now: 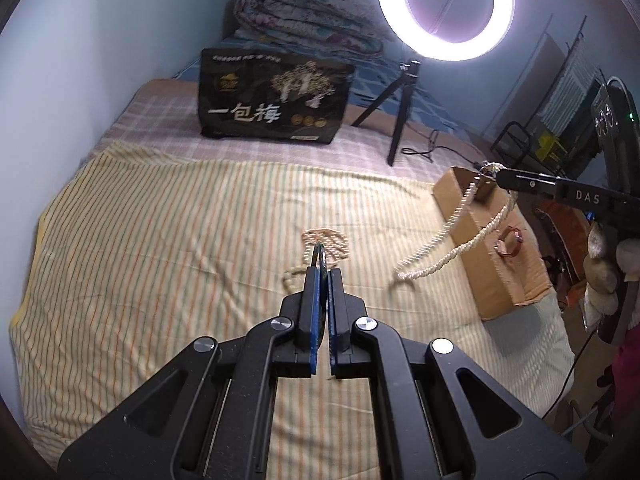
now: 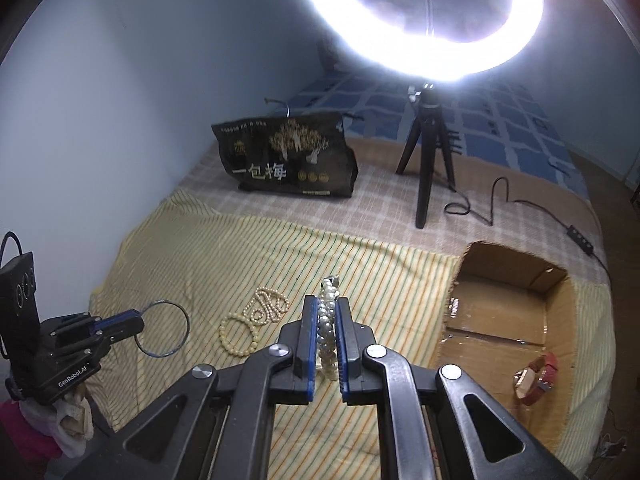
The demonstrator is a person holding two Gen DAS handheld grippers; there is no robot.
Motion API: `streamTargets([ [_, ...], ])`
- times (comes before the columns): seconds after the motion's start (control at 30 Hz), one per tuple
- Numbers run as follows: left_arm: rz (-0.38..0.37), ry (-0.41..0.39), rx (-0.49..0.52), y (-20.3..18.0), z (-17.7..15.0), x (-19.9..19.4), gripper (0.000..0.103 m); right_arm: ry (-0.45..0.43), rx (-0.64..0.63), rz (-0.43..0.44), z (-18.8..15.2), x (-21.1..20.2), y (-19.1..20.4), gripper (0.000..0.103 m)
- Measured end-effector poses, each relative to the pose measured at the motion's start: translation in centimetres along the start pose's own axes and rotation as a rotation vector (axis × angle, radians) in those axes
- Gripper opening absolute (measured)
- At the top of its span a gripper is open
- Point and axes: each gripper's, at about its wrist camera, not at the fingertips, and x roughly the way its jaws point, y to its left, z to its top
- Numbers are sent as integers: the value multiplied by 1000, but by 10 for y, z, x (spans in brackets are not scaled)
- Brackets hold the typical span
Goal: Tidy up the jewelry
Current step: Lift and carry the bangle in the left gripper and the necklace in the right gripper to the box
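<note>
My left gripper (image 1: 323, 270) is shut on a thin dark metal bangle (image 1: 319, 254), seen edge-on here and as a ring in the right wrist view (image 2: 163, 328), held above the striped cloth. My right gripper (image 2: 327, 307) is shut on a white pearl necklace (image 2: 328, 320); in the left wrist view the strand (image 1: 448, 224) hangs from it over the cardboard box (image 1: 516, 280). A beige bead necklace (image 2: 256, 316) lies coiled on the cloth between the grippers. A red-strap watch (image 2: 538, 376) lies in the open box (image 2: 496, 320).
A black printed bag (image 1: 272, 100) stands at the back of the bed. A ring light on a black tripod (image 2: 430, 160) stands behind the box, its cable (image 2: 492, 208) trailing right. A folded quilt (image 1: 304, 16) lies far back. A wall runs along the left.
</note>
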Motion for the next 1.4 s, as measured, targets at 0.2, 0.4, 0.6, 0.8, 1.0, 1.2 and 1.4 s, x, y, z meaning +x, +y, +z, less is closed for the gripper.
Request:
streamTargets([
  [0.2,-37,-6,42,-28,1,-4,1,-38,7,-14,0,-26,-11,6],
  [0.4,-79,-8,77,-56,4,-5,1,-86,34,-25,1,-53,-32,5],
  [0.6,-120,-8,115,-82,9,-3,1,-144,67,-32,5,-80,-54,5],
  [0.8,-157,-3,142,-105,14,5,1,-178,86,-57,10,-96,-74,5],
  [1.0,-201,2,175,-133,17,14,1,-172,98,-93,10,-96,-95,5],
  [1.2,-238,19,214,-164,20,29,1,-155,119,-124,10,-89,-119,5],
  [1.4,-252,36,248,-192,21,49,1,-142,144,-146,11,-78,-141,5],
])
